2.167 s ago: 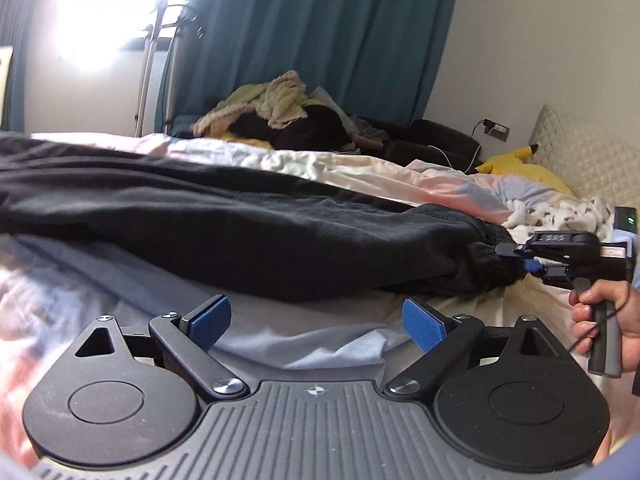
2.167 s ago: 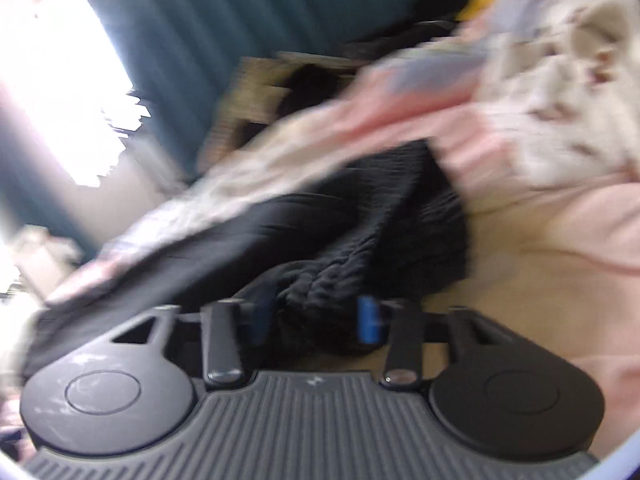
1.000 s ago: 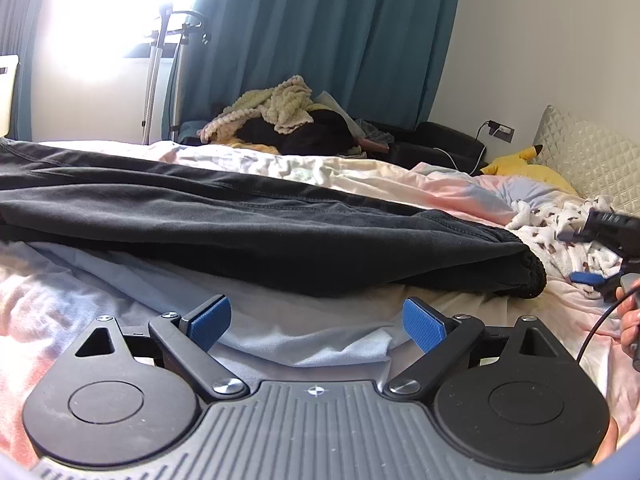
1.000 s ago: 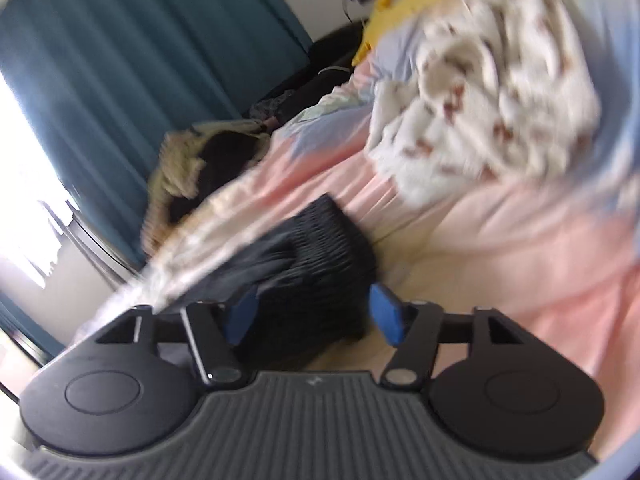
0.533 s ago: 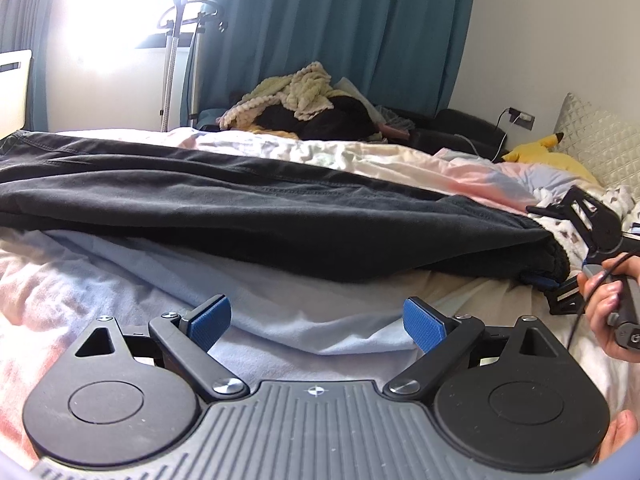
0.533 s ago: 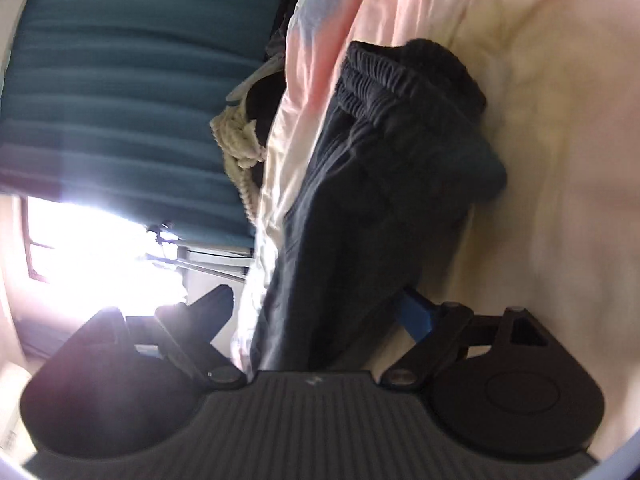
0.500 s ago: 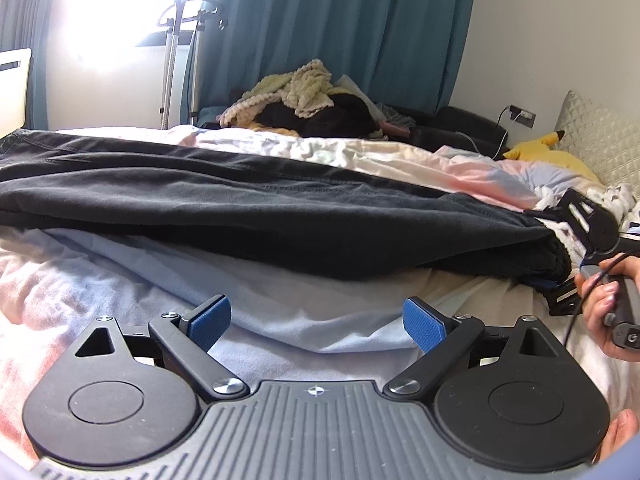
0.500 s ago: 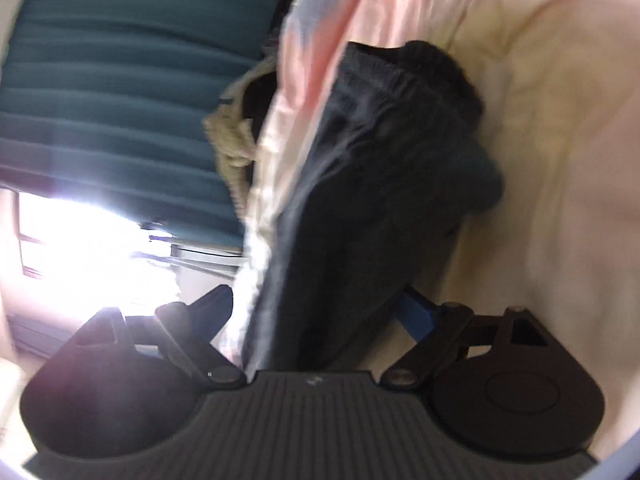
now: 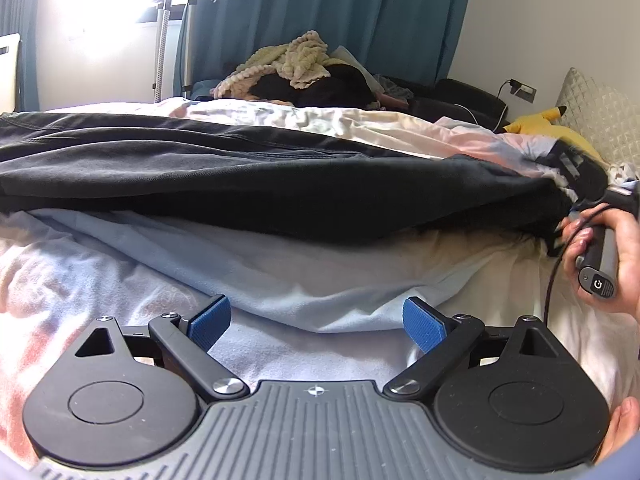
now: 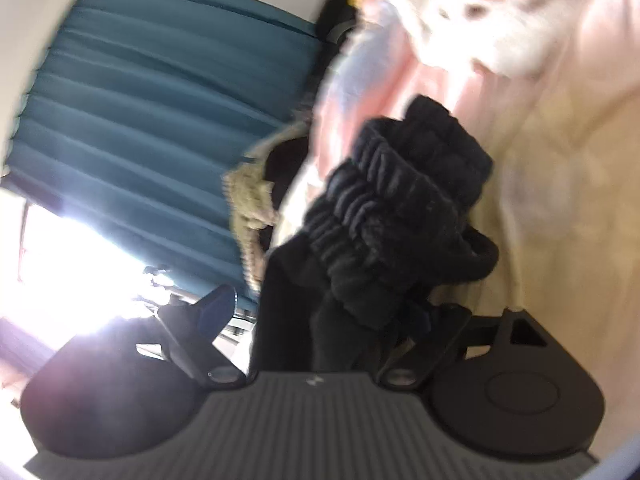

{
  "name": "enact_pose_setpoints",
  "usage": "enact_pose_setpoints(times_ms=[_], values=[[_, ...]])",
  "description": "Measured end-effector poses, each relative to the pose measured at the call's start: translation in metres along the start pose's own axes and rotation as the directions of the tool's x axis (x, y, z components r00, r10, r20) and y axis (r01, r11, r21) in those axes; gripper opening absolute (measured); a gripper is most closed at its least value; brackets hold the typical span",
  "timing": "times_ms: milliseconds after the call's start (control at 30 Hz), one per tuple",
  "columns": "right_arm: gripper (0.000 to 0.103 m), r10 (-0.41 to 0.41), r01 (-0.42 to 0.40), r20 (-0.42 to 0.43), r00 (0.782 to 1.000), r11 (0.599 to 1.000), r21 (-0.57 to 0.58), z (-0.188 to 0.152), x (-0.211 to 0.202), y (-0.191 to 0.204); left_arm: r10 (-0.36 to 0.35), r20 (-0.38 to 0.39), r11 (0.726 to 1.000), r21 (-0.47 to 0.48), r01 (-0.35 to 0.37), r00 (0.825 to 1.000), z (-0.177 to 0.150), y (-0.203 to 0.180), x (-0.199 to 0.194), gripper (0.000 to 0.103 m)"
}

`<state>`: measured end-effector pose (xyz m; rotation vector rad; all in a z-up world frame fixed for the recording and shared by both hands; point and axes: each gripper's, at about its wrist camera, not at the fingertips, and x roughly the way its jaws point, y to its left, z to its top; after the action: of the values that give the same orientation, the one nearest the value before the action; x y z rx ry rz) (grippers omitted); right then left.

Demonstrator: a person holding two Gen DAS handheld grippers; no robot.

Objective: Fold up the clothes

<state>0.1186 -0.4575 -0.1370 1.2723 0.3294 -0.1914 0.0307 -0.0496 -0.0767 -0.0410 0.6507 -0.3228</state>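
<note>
Long black trousers (image 9: 240, 184) lie stretched across the bed, their elastic waistband (image 10: 400, 208) at the right end. My left gripper (image 9: 316, 322) hovers open over the pale blue sheet (image 9: 280, 280) in front of the trousers, with nothing between its blue pads. At the right edge of the left wrist view a person's hand (image 9: 616, 256) grips the other gripper's handle against the waistband end. In the rolled right wrist view, my right gripper (image 10: 320, 316) stands wide open, with the bunched waistband between its fingers. One finger (image 10: 216, 312) is clear of the cloth; the other is half hidden by it.
A heap of cream blanket and dark clothes (image 9: 296, 60) sits beyond the bed before a teal curtain (image 9: 320, 20). A yellow plush toy (image 9: 536, 124) and a quilted pillow (image 9: 600, 120) lie at the right. A metal stand (image 9: 164, 40) is by the bright window.
The right gripper has rolled over, dropped and closed in on the trousers' waistband end, which now sits between its fingers. The left gripper stays open, barely shifted.
</note>
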Motion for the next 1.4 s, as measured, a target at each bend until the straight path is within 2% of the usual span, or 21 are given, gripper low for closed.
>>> enact_pose_setpoints(times_ms=[33,67,100,200,233,267,333,367,400,467,500,533,567,600,667,767,1000,1100,1267,1333,1400], values=[[0.087,-0.039,0.04,-0.022,0.999,0.999,0.03,0.001,0.005,-0.006,-0.001,-0.002,1.0,0.0,0.001,1.0,0.0,0.0,0.001,0.094],[0.081,-0.059,0.06,-0.033,0.998,0.997,0.05,0.001,0.009,-0.012,-0.002,-0.004,1.0,-0.001,0.002,1.0,0.0,0.001,0.001,0.094],[0.079,-0.078,0.081,-0.045,0.996,0.994,0.069,0.001,0.014,-0.018,-0.002,-0.006,1.0,-0.002,0.002,1.0,-0.001,0.001,0.002,0.094],[0.08,-0.1,0.102,-0.039,0.994,0.993,0.055,0.005,0.021,-0.005,-0.001,-0.005,1.0,-0.002,0.001,1.0,-0.001,0.002,0.001,0.094],[0.078,-0.078,0.079,-0.01,0.997,0.997,0.016,0.005,0.02,0.004,-0.001,-0.003,1.0,-0.001,0.001,1.0,-0.001,0.002,0.0,0.094],[0.068,-0.044,0.045,0.026,0.999,0.998,-0.043,0.004,0.017,0.013,0.0,-0.001,1.0,0.0,0.0,1.0,-0.002,0.001,0.0,0.094],[0.057,0.05,-0.036,0.078,0.996,0.983,-0.181,0.002,0.01,0.032,0.0,-0.001,1.0,0.005,0.0,1.0,-0.002,0.0,0.0,0.094],[0.057,0.074,-0.056,0.084,0.994,0.977,-0.204,0.001,0.01,0.035,0.001,0.001,1.0,0.009,-0.001,1.0,-0.002,0.0,0.0,0.094],[0.058,0.059,-0.045,0.078,0.995,0.985,-0.166,0.002,0.013,0.033,0.003,0.005,1.0,0.014,-0.003,1.0,-0.002,0.0,0.0,0.094],[0.073,0.02,-0.016,0.055,0.998,0.997,-0.081,0.004,0.02,0.024,0.004,0.009,1.0,0.019,-0.004,1.0,-0.003,-0.001,0.0,0.094],[0.075,-0.02,0.021,0.021,1.0,0.999,-0.034,0.005,0.028,0.014,0.003,0.009,1.0,0.017,-0.003,1.0,-0.003,-0.001,0.0,0.094],[0.067,-0.063,0.063,-0.005,0.998,0.998,-0.016,0.006,0.034,0.004,0.001,0.01,1.0,0.015,-0.001,1.0,-0.003,-0.001,0.0,0.094],[0.05,-0.084,0.084,-0.009,0.996,0.996,-0.019,0.005,0.036,-0.003,0.0,0.013,1.0,0.013,0.0,1.0,-0.003,-0.001,0.0,0.094],[0.046,-0.083,0.083,0.003,0.997,0.996,-0.037,0.004,0.035,-0.004,0.001,0.019,1.0,0.013,-0.002,1.0,-0.003,-0.001,0.0,0.094],[0.025,-0.089,0.093,0.053,0.995,0.992,-0.08,0.002,0.029,0.008,0.002,0.036,1.0,0.017,-0.003,0.999,-0.003,-0.001,-0.001,0.094],[0.017,-0.09,0.105,0.114,0.989,0.986,-0.127,-0.001,0.018,0.038,0.005,0.078,0.999,0.038,-0.008,0.997,-0.003,-0.002,-0.005,0.094],[0.015,-0.054,0.098,0.206,0.977,0.973,-0.21,0.011,-0.028,0.084,-0.018,0.178,0.995,0.097,0.001,0.984,-0.004,-0.01,-0.025,0.094],[0.015,-0.05,0.108,0.264,0.963,0.972,-0.21,0.032,-0.062,0.084,0.039,0.272,0.989,0.124,-0.075,0.962,0.001,-0.019,-0.035,0.094],[0.015,-0.081,0.165,0.322,0.943,0.956,-0.242,0.07,-0.127,0.057,-0.043,0.294,0.993,0.122,0.007,0.955,0.031,-0.04,-0.02,0.096],[0.015,-0.102,0.189,0.344,0.934,0.955,-0.23,0.081,-0.159,0.037,-0.074,0.295,0.991,0.13,0.037,0.953,0.046,-0.059,-0.003,0.096],[0.015,-0.122,0.212,0.366,0.923,0.952,-0.219,0.096,-0.189,0.022,-0.12,0.278,0.981,0.178,0.072,0.953,0.059,-0.086,0.021,0.096]])
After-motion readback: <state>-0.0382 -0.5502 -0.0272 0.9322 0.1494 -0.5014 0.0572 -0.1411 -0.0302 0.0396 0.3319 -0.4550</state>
